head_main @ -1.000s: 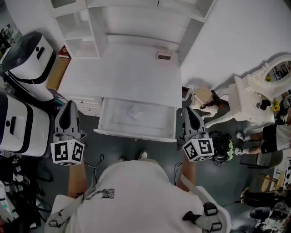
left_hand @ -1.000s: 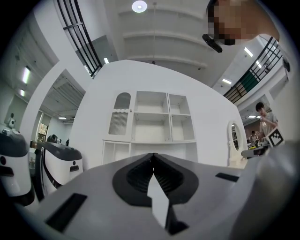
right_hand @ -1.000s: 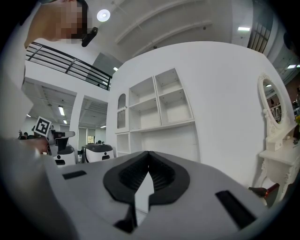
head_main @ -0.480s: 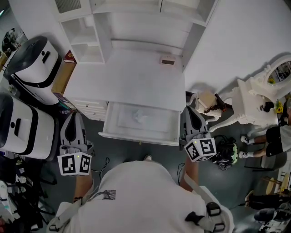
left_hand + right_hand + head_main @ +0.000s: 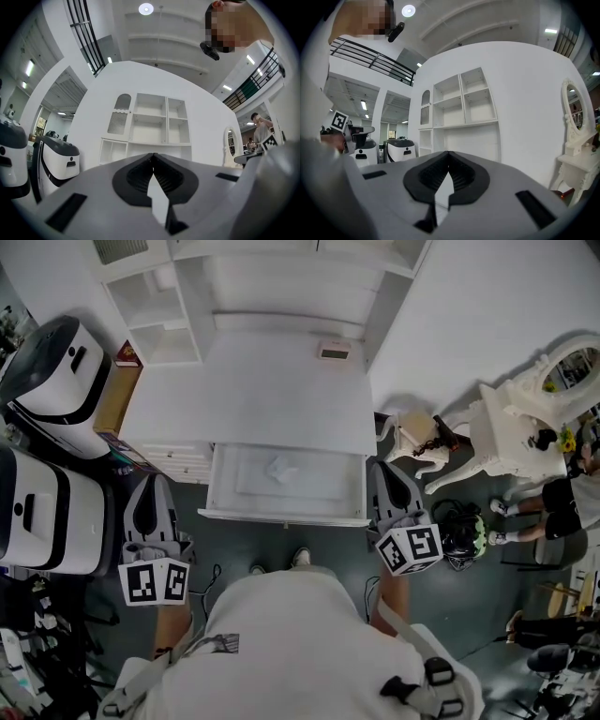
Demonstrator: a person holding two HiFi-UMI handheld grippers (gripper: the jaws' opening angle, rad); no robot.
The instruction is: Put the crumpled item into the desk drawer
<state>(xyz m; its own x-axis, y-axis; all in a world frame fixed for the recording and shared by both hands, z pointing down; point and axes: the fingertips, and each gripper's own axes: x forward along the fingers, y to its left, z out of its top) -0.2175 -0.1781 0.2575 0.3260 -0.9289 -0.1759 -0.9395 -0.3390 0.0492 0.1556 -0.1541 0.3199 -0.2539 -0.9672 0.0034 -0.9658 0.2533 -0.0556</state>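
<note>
Looking down at the desk (image 5: 253, 399), where is the crumpled item (image 5: 282, 468)? asks the first.

Inside the open drawer (image 5: 281, 515), answers the second. It lies on the drawer floor, just above the middle of the head view and a little nearer the back wall than the front rim.

Which way does it point?

Hard to say. It is a small pale wad on a pale floor. It looks slightly wider left to right than top to bottom in the frame, so its long axis seems to run along the drawer front. It is too small and faint to pick out an end that points anywhere.

And the grippers?

The left gripper (image 5: 150, 486) is at the lower left of the frame, beside the drawer's left corner and apart from it, aimed up the frame. In its own view the black pads (image 5: 136, 176) meet at the tips with nothing between them. The right gripper (image 5: 386, 474) sits just beside the drawer's right corner, also aimed up the frame. Its pads (image 5: 464, 176) are closed tip to tip and empty.

Is anything touching the wad?

No. Both grippers are outside the drawer and well apart from it.

What else is there?

A small box (image 5: 335, 352) sits on the desk near the back, and white machines (image 5: 47, 381) stand at the left edge.
</note>
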